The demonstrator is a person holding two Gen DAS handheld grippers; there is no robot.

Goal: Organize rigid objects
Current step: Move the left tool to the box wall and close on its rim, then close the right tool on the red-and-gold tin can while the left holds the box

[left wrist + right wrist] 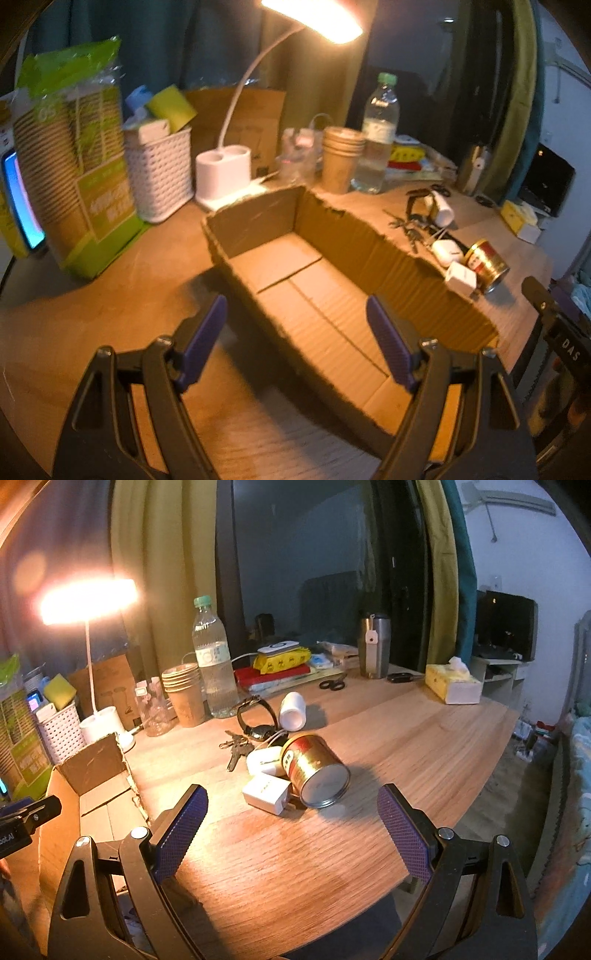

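An open, empty cardboard box (388, 266) lies on the wooden desk; its corner shows in the right wrist view (92, 764). My left gripper (295, 332) is open and empty above the box's near end. To the box's right lies a cluster: a red-gold tin can on its side (314, 768), a white square charger (266, 792), a white rounded charger (264, 760), keys (236, 747), a black watch (258, 716) and a white bottle on its side (293, 710). My right gripper (291, 819) is open and empty, just in front of the can and charger.
A lit desk lamp (88, 602), a water bottle (214, 664), stacked paper cups (184, 694), a white basket (159, 173) and a green cup pack (81, 166) line the back. Scissors (332, 683), a steel tumbler (375, 646) and a tissue box (452, 685) stand at the far right.
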